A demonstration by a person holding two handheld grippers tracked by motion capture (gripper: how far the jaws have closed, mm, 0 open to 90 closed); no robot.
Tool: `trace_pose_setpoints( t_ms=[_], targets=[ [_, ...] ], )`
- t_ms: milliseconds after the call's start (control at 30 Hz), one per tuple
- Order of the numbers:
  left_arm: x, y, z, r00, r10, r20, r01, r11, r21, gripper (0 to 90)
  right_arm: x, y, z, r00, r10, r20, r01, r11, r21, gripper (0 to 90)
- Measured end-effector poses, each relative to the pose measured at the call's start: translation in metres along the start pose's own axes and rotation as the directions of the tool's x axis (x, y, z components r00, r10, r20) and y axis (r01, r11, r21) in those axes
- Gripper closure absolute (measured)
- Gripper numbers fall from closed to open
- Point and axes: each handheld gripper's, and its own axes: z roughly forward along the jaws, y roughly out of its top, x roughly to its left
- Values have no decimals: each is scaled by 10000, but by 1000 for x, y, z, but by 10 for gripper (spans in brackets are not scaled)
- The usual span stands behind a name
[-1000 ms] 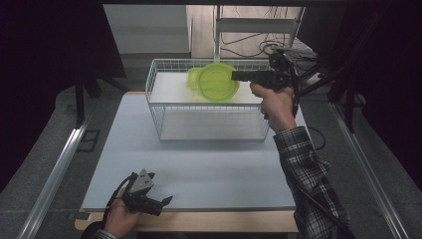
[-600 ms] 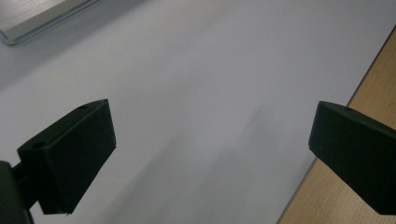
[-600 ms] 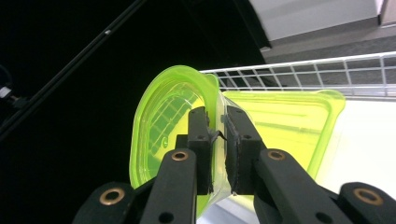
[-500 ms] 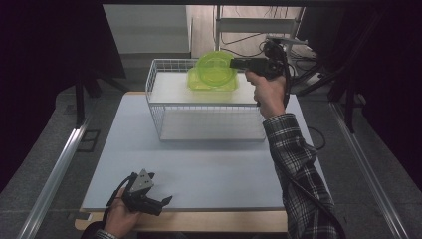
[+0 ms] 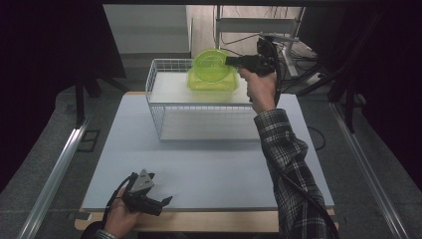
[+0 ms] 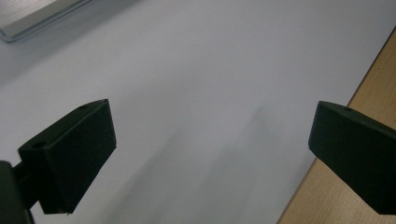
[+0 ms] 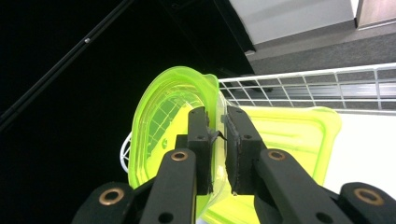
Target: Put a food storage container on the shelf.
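Green bowl [image 5: 211,63] is pinched by its thin rim in the right hand-held gripper [image 5: 230,61], jaws nearly closed, held tilted above the wire basket [image 5: 169,102] and green container [image 5: 211,82]. Slip risk is judged high: edge-only grip. Left hand-held gripper [image 5: 166,200] is kept wide open, empty, at the counter [image 5: 214,164] edge.

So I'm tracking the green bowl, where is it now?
High view, far right: the green bowl is tilted, gripped by the right tongs above the wire basket.

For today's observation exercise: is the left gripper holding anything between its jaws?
No. In the left gripper view the left gripper has its jaws wide apart, with bare table between them.
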Motion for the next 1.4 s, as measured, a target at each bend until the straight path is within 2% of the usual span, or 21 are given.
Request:
trace_pose_setpoints(
  t_ms=[33,67,100,200,333,400,633,767,900,1000,1300,1400],
  targets=[
    [0,0,0,10000,4,0,-4,10000,14,6,3,1,1,9990,-261,353,261,9997,16,793],
    [0,0,0,10000,40,-7,-40,10000,60,6,3,1,1,9990,-261,353,261,9997,16,793],
    [0,0,0,10000,52,-21,-52,10000,73,6,4,1,2,9974,-435,575,434,9991,34,787],
    [0,0,0,10000,54,-22,-53,10000,76,6,8,2,5,9878,-958,1232,951,9954,112,763],
    [0,0,1,10000,71,-34,-71,9999,112,6,9,3,8,9752,-1309,1785,1293,9914,208,738],
    [0,0,1,10000,74,-27,-74,9999,119,7,7,3,9,9725,-1353,1898,1331,9908,241,731],
    [-1,0,1,9999,136,-56,-135,9998,165,7,7,1,12,9740,-1306,1853,1297,9914,167,705],
    [-1,0,1,9999,117,-71,-116,9998,180,8,8,1,10,9766,-1310,1706,1318,9913,64,641],
    [-1,0,0,10000,70,-60,-68,9997,232,9,10,-1,3,9797,-1464,1369,1473,9891,36,575],
    [-1,1,1,9999,74,-81,-72,9996,286,9,12,-4,-6,9745,-1846,1272,1843,9828,145,510],
    [-2,2,0,9999,-134,-38,135,9996,235,10,13,-16,-18,9638,-2410,1144,2393,9705,288,391],
    [-2,2,0,10000,-74,-42,75,9996,268,10,13,-21,-21,9594,-2607,1078,2582,9654,370,363]
  ],
)
